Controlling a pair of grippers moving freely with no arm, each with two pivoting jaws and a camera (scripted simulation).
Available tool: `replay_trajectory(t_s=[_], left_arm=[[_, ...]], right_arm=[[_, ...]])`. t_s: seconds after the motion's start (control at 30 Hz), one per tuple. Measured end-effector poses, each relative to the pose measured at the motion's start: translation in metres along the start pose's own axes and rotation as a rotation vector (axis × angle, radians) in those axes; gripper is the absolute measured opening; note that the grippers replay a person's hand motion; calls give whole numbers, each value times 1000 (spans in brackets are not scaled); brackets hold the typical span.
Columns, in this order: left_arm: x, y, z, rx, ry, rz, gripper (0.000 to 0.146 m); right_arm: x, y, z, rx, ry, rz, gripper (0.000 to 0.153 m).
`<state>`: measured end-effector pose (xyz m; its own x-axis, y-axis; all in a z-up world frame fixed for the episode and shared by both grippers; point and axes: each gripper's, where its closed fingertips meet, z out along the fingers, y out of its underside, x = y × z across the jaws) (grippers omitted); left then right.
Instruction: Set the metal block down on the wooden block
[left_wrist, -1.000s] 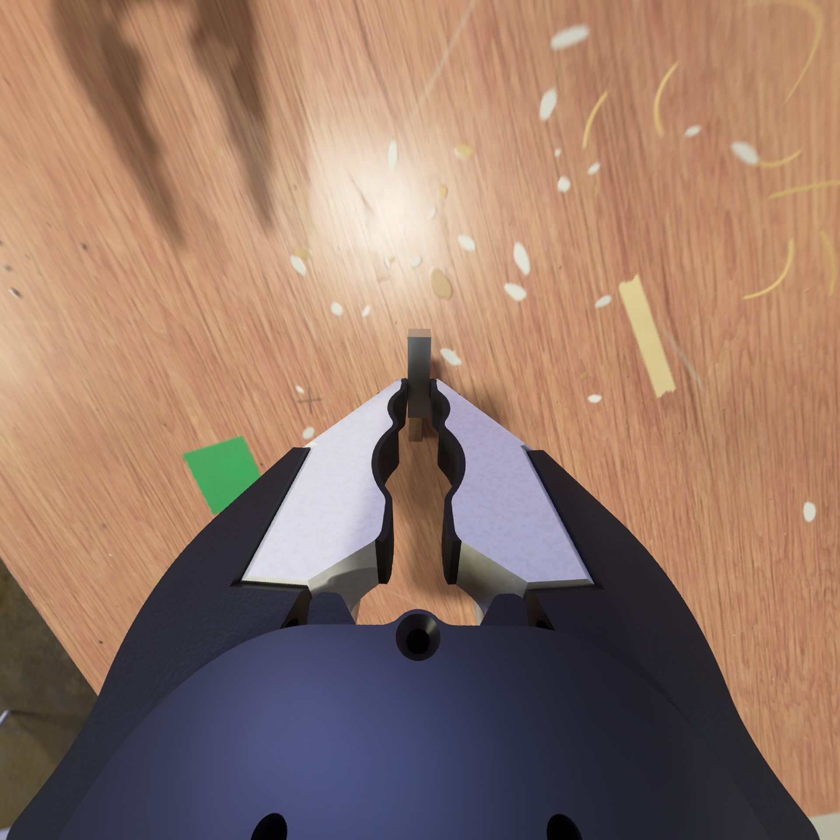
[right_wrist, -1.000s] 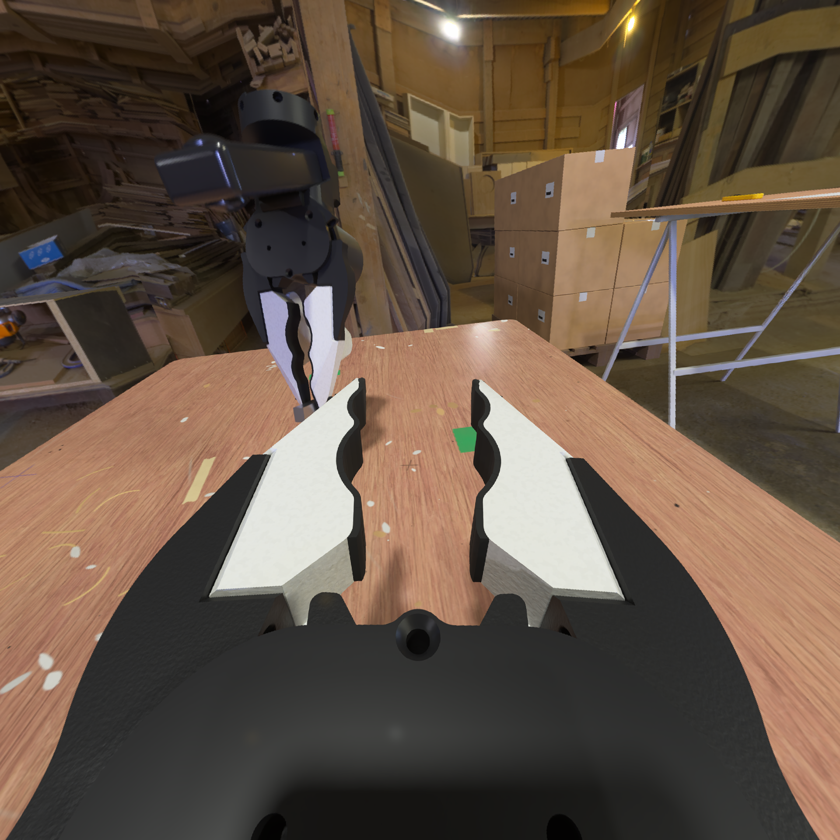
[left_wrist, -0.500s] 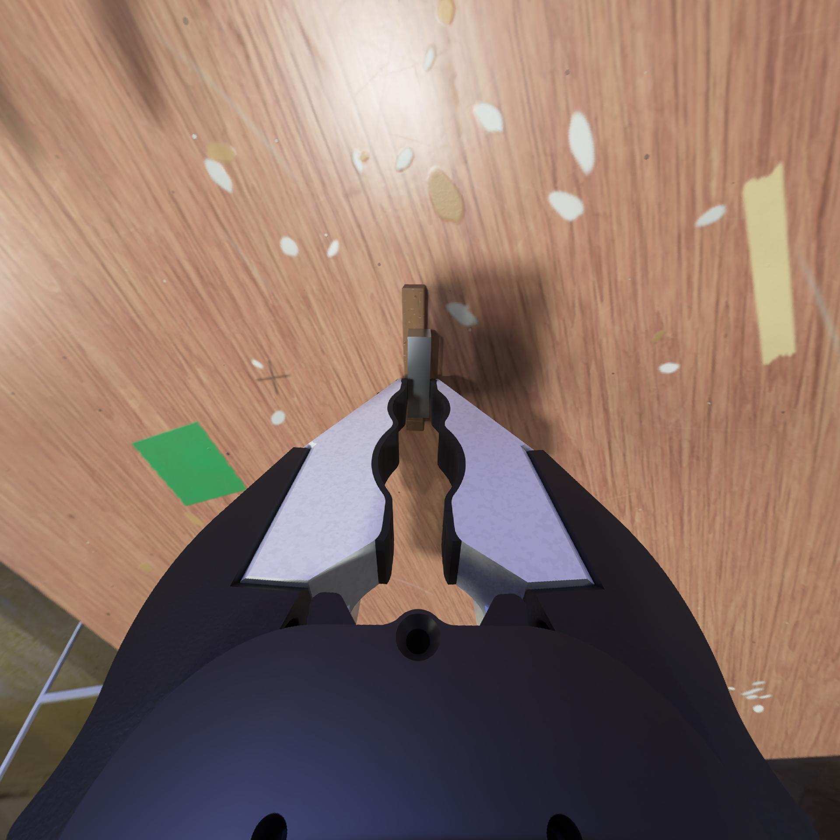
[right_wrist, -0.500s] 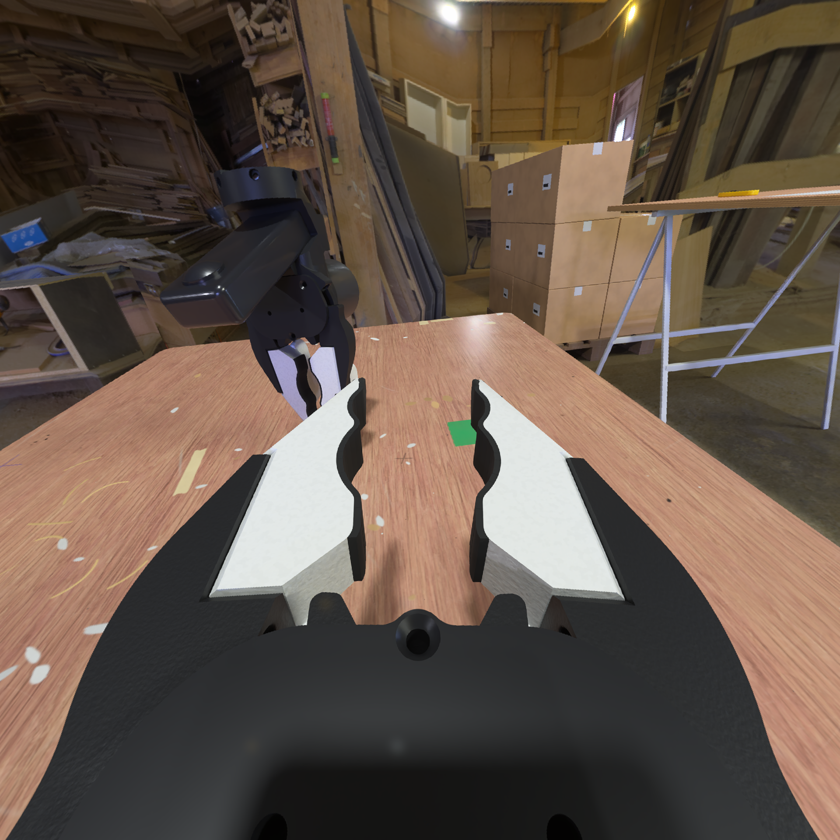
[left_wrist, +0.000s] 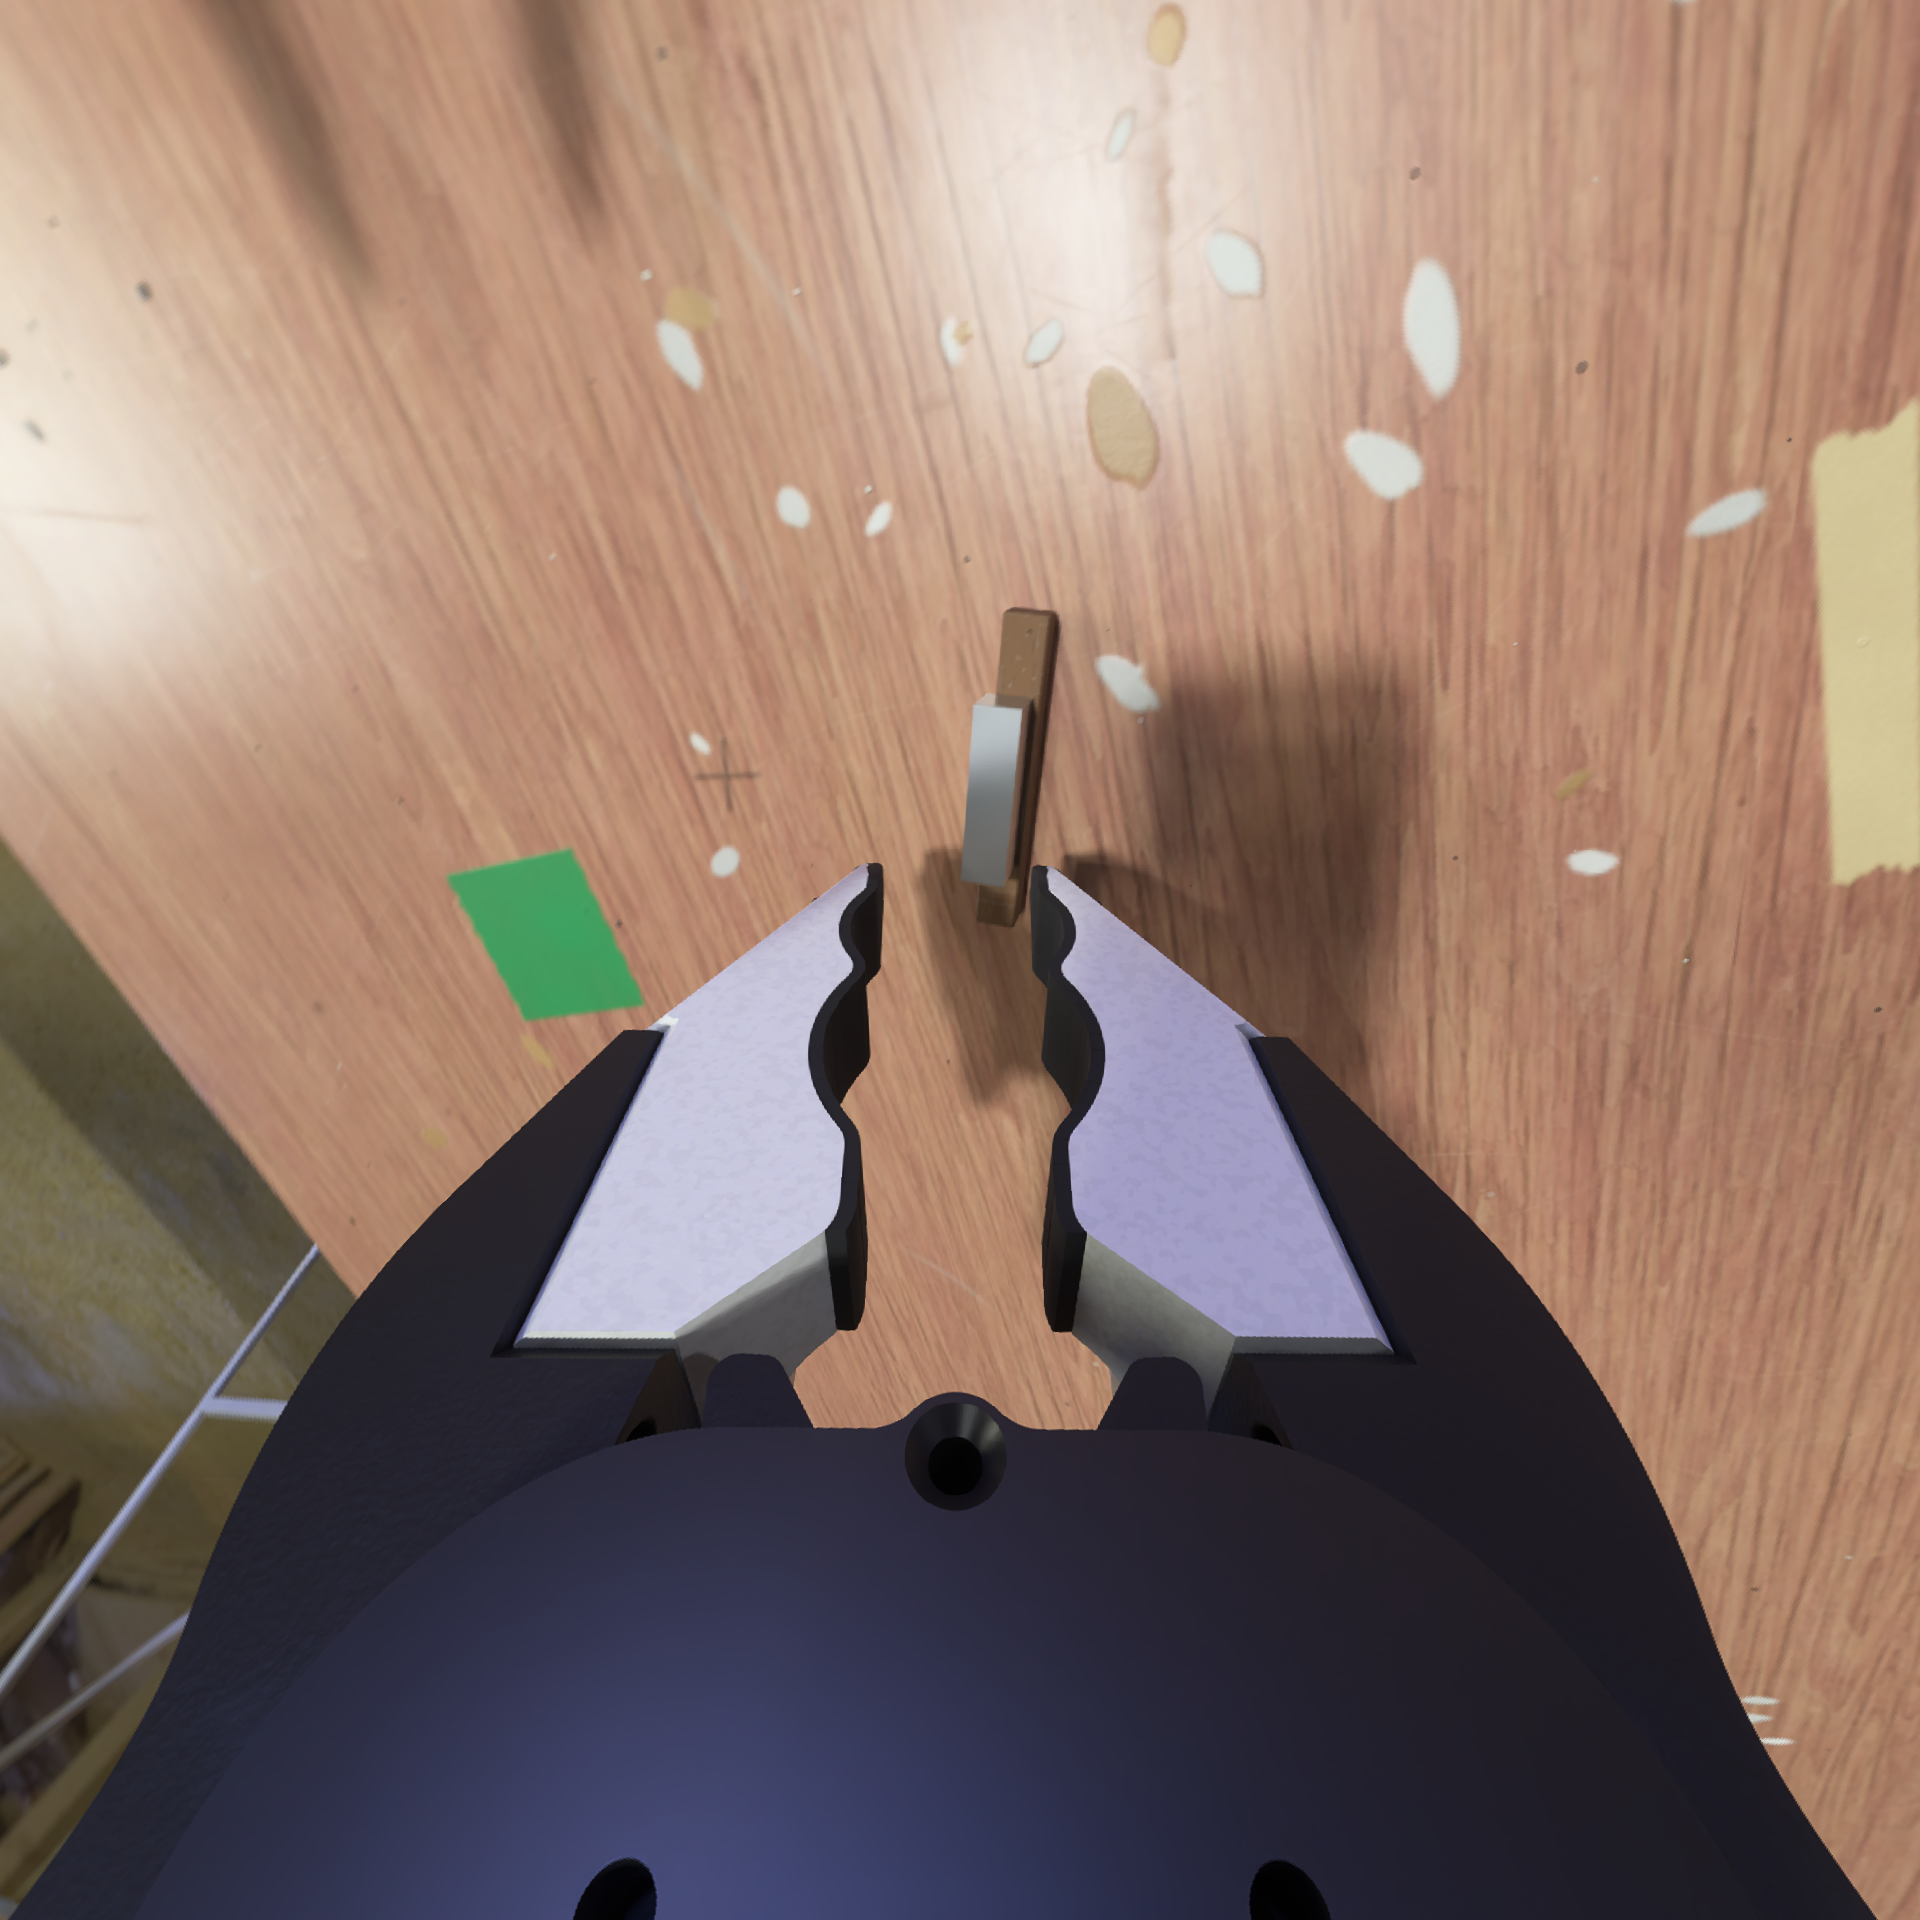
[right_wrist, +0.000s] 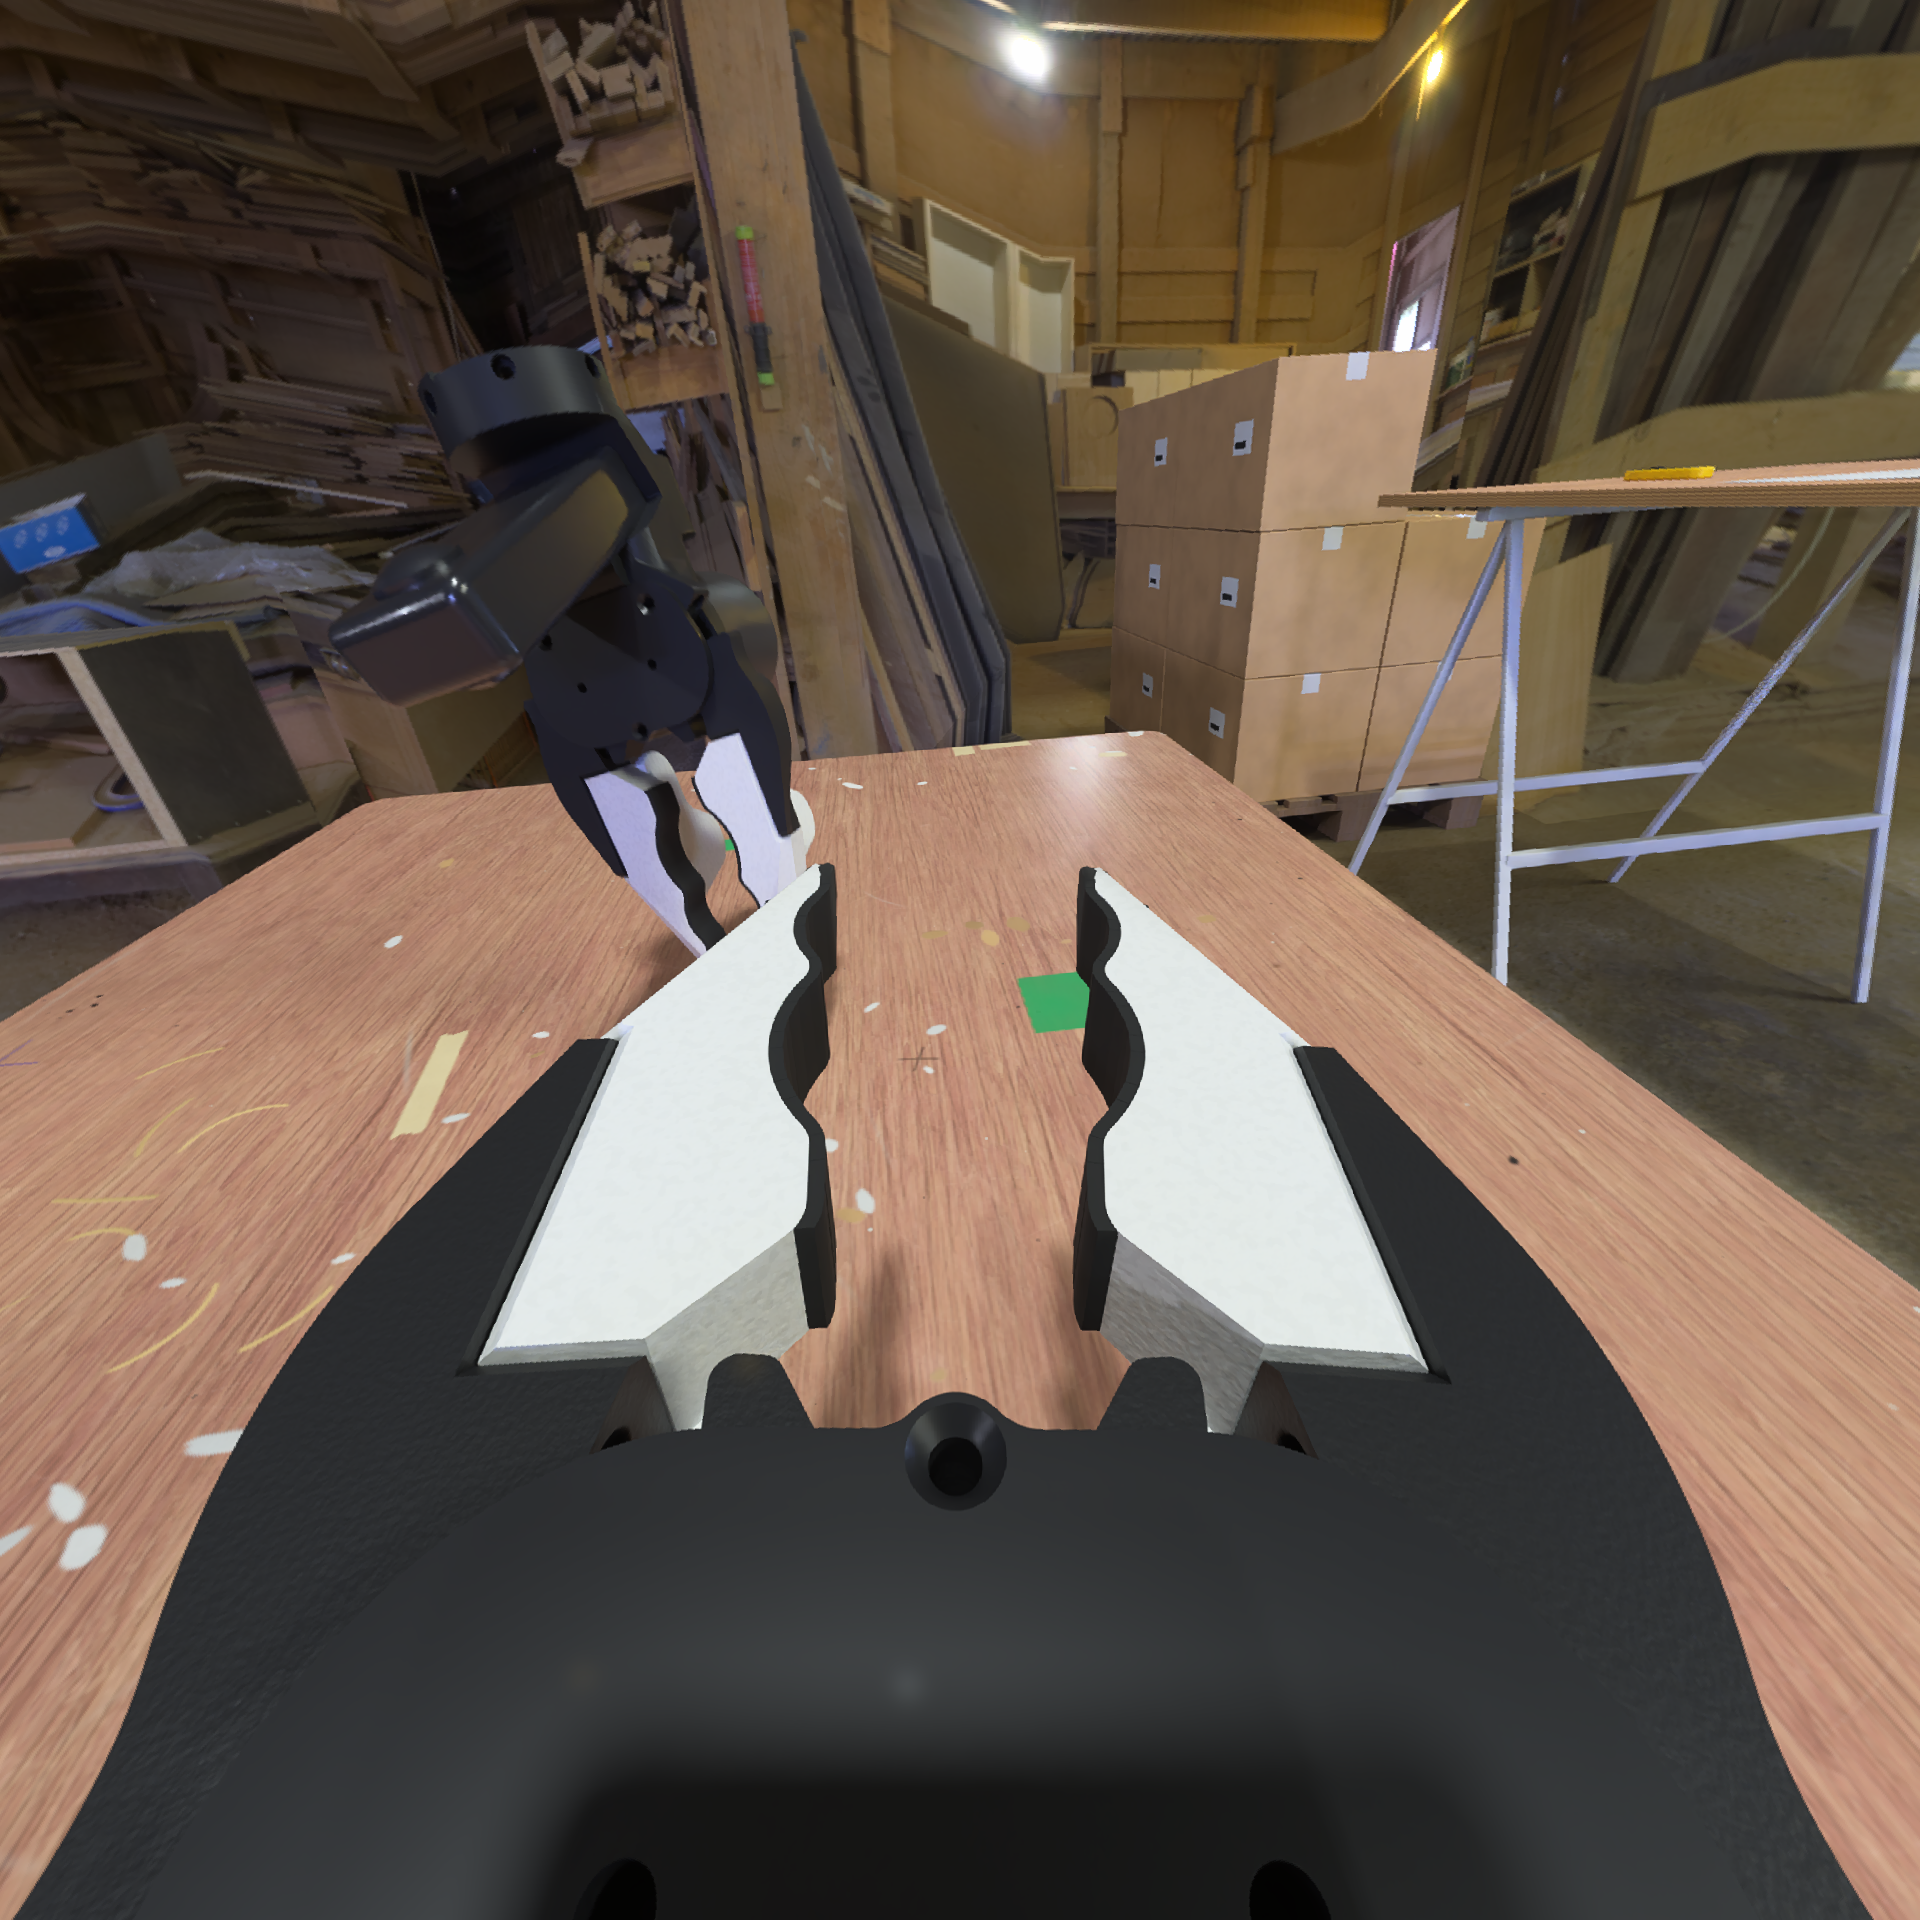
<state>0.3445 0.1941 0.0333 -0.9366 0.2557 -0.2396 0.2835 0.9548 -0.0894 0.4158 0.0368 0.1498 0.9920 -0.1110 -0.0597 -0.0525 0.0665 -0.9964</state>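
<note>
Our left gripper (left_wrist: 956, 883) stands apart, empty; the metal block (left_wrist: 995, 798) lies on the wooden block (left_wrist: 1023, 707) just ahead. We judge it dense, stiff, slick — best gripped across its long flat sides. Right gripper (right_wrist: 954, 894) gapes too.

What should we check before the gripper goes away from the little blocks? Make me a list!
1. Left gripper let go: ok, its jaws stand apart with nothing between them.
2. Metal block lies on the wooden block: ok, it sits over the near part of it.
3. Metal block is centred: not ok, it sits toward the near end and slightly to one side.
4. Jaws clear of both blocks: cannot tell, the tips flank the wooden block's near end closely.
5. Right gripper out of the way: ok, open and empty, back from the stack.
6. Green patch and tape strip clear of the stack: ok.
</note>
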Motion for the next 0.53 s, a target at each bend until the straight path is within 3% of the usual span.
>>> replay_trajectory(t_s=[0.27, 0.53], left_arm=[[-4, 15, -24, 14, -160, -143, 39], [22, 22, -26, 45, -210, -275, 39]], right_arm=[[0, -1, 0, 2, 3, -8, 47], [0, 3, 1, -17, 9, -16, 47]])
